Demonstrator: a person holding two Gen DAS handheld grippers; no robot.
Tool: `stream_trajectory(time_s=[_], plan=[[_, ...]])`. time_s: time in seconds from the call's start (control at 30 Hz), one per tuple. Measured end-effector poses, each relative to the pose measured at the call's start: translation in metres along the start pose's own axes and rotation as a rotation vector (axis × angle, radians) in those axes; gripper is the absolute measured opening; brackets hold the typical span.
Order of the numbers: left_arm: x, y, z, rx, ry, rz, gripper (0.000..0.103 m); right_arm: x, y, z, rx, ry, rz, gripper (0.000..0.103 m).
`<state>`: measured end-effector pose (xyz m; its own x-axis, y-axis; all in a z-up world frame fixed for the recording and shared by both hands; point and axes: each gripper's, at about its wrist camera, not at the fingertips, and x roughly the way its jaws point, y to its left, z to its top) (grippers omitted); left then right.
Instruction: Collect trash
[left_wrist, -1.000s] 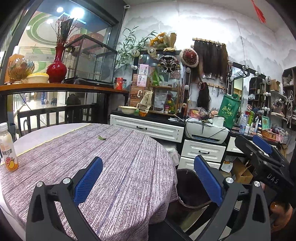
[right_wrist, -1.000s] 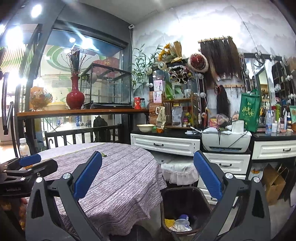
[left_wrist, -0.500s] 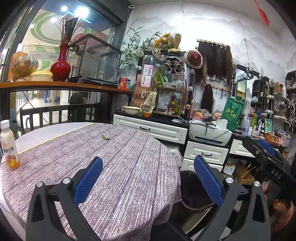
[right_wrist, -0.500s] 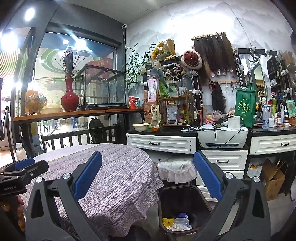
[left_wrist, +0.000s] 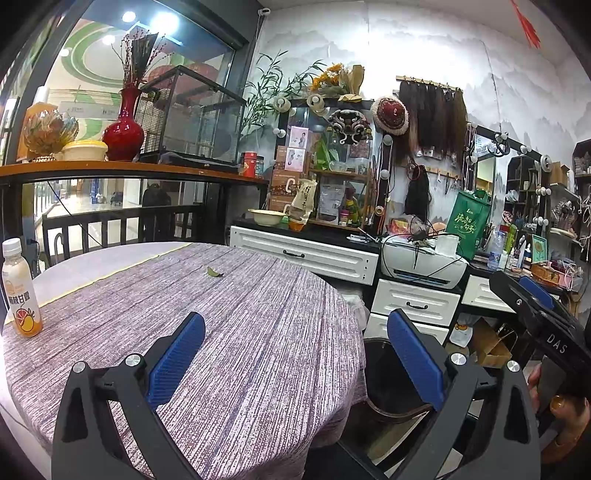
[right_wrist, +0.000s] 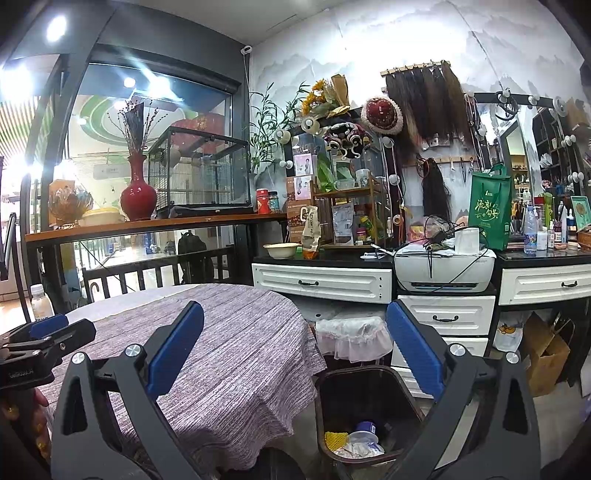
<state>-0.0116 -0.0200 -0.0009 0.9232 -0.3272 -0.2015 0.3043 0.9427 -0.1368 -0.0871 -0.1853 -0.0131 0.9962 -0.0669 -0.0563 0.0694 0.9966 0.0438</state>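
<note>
A dark trash bin (right_wrist: 369, 402) stands on the floor beside the round table (left_wrist: 240, 332); it holds several pieces of trash (right_wrist: 356, 441). The bin also shows in the left wrist view (left_wrist: 391, 384). My left gripper (left_wrist: 295, 354) is open and empty above the table's right edge. My right gripper (right_wrist: 295, 350) is open and empty, above the bin and the table's edge. A small dry leaf (left_wrist: 215, 273) lies on the far part of the tablecloth. A juice bottle (left_wrist: 20, 291) stands at the table's left.
White drawer cabinets (right_wrist: 321, 282) with a printer (right_wrist: 443, 267) line the wall behind the bin. A cardboard box (right_wrist: 546, 354) sits on the floor at right. A shelf with a red vase (left_wrist: 123, 127) and a glass cage (left_wrist: 192, 118) runs behind the table.
Both views have shifted slightly; the left gripper has risen and drawn back a little from the table. Both grippers stay open and empty.
</note>
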Motion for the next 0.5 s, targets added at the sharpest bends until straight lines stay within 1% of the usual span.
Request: stream_trajectory(time_s=[0.5], plan=[[-0.0001,0.0043,-0.0001,0.001,0.003,-0.001,0.098,-0.0005,-0.0042,0.0022,0.015,0.006,0.001,0.097]])
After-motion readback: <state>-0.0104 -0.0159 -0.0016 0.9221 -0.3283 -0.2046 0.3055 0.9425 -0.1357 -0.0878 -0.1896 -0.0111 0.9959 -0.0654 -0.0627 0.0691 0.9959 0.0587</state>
